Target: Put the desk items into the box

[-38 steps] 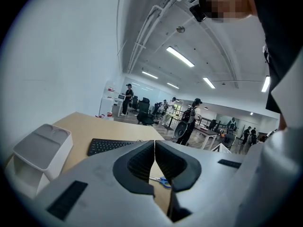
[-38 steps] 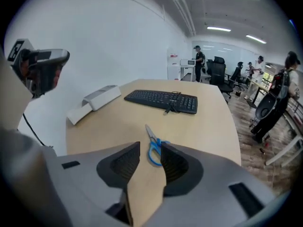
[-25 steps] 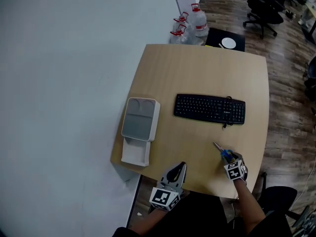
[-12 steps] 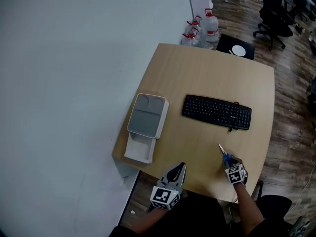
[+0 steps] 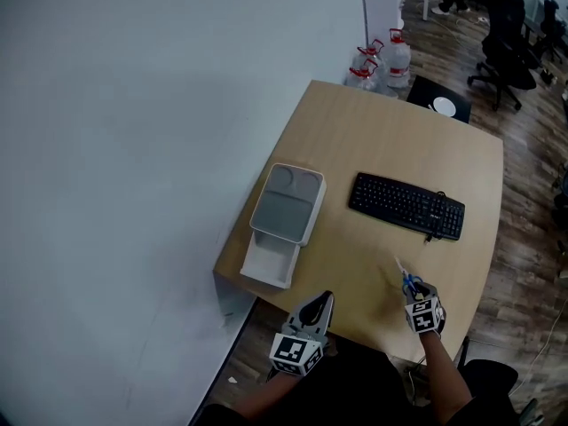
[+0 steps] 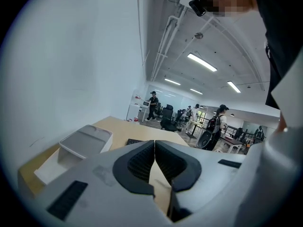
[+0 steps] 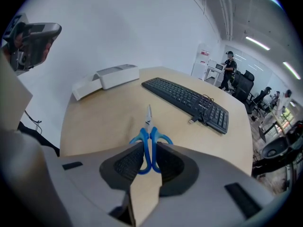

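Two grippers at the lower edge of the head view. The right gripper [image 5: 411, 289], whose jaws have just been closing, pinches the blue handle loops of the scissors [image 5: 401, 272] between its pads. The blades project forward beyond the fingertips, toward the centre of the frame. In the right gripper view the scissors [image 7: 150, 131] sit between the pads of the right gripper [image 7: 149, 157] and appear to be clear of the desk [image 7: 99, 117]. The left gripper [image 5: 324, 302] has its jaws pressed together on nothing, a state the left gripper view confirms [image 6: 155, 148].

The box [image 5: 286, 211] lies at the left edge of the desk [image 5: 373, 140], well apart from the scissors. It has a grey-topped part and a white open section at its lower end. The keyboard [image 5: 406, 205] lies in the right half of the frame, above the right gripper.

Hazards, as judged from this arrangement:
- The grip is on the rounded loops only, so the scissors may pivot or slide out during the carry leftward.
- The exposed tip leads and may catch the box rim or its grey top.
- Release over the grey-topped part would leave the scissors outside the box; whether that part is a closed lid cannot be told.
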`<action>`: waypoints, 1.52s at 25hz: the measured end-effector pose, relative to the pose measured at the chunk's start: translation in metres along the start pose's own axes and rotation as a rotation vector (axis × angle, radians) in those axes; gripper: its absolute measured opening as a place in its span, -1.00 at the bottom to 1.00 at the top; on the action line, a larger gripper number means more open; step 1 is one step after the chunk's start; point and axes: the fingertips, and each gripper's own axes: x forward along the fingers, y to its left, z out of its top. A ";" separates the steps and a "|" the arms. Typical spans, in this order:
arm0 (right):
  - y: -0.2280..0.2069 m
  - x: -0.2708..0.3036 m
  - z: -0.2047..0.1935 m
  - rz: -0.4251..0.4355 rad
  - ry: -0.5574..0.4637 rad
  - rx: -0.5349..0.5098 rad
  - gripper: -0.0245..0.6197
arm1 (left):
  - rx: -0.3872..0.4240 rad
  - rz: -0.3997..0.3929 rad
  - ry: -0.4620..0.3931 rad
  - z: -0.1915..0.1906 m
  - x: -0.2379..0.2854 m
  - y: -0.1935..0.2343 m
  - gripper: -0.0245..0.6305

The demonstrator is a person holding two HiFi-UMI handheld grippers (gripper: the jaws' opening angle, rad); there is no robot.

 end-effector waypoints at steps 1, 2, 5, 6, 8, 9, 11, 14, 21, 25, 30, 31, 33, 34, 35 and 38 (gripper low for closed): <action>0.007 -0.001 0.008 0.003 -0.004 -0.002 -0.49 | -0.003 0.002 -0.007 0.002 -0.006 0.005 -0.87; 0.014 -0.002 0.015 0.007 -0.007 -0.001 -0.49 | -0.007 0.004 -0.012 0.004 -0.013 0.010 -0.87; 0.038 -0.005 0.033 0.015 -0.018 0.001 -0.49 | -0.018 0.023 -0.024 0.008 -0.036 0.027 -0.87; 0.046 -0.005 0.041 0.015 -0.026 -0.006 -0.49 | -0.019 0.030 -0.032 0.011 -0.044 0.034 -0.87; 0.063 -0.008 0.060 0.015 -0.053 -0.031 -0.49 | -0.014 0.043 -0.053 0.016 -0.059 0.047 -0.87; 0.072 -0.009 0.069 0.016 -0.065 -0.041 -0.49 | -0.012 0.050 -0.059 0.017 -0.067 0.054 -0.87; 0.088 -0.010 0.085 0.024 -0.080 -0.057 -0.49 | -0.015 0.068 -0.063 0.017 -0.080 0.067 -0.87; 0.116 -0.011 0.110 0.048 -0.101 -0.086 -0.49 | -0.021 0.097 -0.071 0.019 -0.101 0.086 -0.87; 0.178 0.008 0.162 0.095 -0.137 -0.167 -0.49 | -0.038 0.133 -0.116 0.026 -0.140 0.125 -0.87; 0.221 0.028 0.184 0.128 -0.152 -0.223 -0.49 | -0.025 0.164 -0.121 0.025 -0.161 0.149 -0.87; 0.269 0.041 0.205 0.182 -0.137 -0.235 -0.49 | -0.015 0.200 -0.136 0.026 -0.185 0.169 -0.87; 0.277 0.046 0.209 0.190 -0.136 -0.241 -0.49 | -0.014 0.207 -0.139 0.026 -0.189 0.174 -0.87; 0.290 0.055 0.220 0.196 -0.132 -0.250 -0.49 | -0.016 0.221 -0.142 0.025 -0.197 0.185 -0.87; 0.297 0.060 0.225 0.197 -0.127 -0.252 -0.49 | -0.019 0.228 -0.141 0.025 -0.200 0.190 -0.87; 0.303 0.065 0.229 0.199 -0.122 -0.252 -0.48 | -0.022 0.234 -0.138 0.025 -0.204 0.194 -0.87; 0.321 0.086 0.233 0.205 -0.103 -0.262 -0.48 | -0.028 0.248 -0.127 0.024 -0.216 0.203 -0.87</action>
